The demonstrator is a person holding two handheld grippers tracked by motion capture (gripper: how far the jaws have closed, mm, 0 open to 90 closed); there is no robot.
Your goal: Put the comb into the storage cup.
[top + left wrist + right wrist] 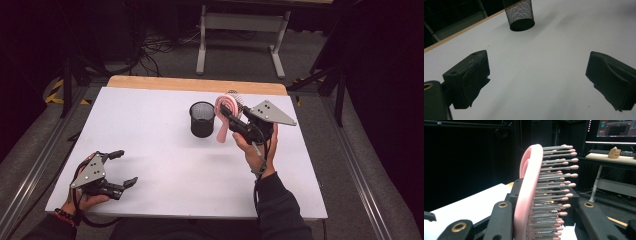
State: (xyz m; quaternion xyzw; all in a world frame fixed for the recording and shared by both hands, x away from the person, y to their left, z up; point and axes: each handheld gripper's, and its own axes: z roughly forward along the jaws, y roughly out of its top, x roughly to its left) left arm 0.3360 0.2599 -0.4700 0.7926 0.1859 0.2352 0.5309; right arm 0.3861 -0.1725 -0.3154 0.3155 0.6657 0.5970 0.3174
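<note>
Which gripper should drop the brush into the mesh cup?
Right. The right gripper is shut on the pink brush, raised just beside the mesh cup. The left gripper is open, holds nothing and sits at the table's near corner.

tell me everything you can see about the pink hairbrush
The pink plastic hairbrush has a curved, looped back and rows of thin grey bristles with rounded pink tips. The right gripper is shut on it: one jaw presses the smooth back, the other the bristle side. It is held in the air, head up and handle hanging down, just right of the black wire-mesh cup, apparently not touching the cup.
</note>
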